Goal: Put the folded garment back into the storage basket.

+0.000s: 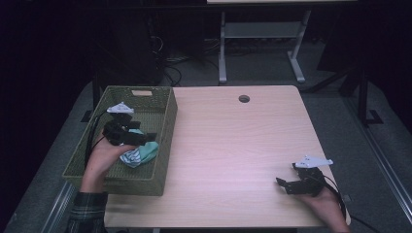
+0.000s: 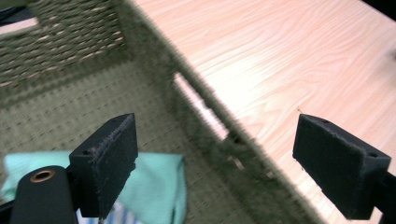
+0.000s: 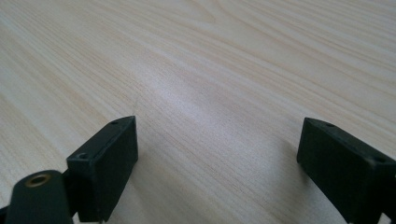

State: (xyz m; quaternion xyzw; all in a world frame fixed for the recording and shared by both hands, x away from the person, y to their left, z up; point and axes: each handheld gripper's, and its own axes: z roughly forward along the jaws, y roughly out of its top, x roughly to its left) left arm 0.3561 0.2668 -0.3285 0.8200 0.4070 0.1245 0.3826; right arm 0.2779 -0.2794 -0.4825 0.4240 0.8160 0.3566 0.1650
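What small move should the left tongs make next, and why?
Probably lift up and clear of the green basket. The left tongs stand open with nothing between the jaws, and the mint cloth lies on the basket floor below them, so it looks released. The right tongs rest open on the bare table.

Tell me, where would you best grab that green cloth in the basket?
Probably from above, with the left gripper open over it. Pinch the raised bunched fold of the cloth: it lies crumpled against the basket wall, so a sideways approach looks blocked.
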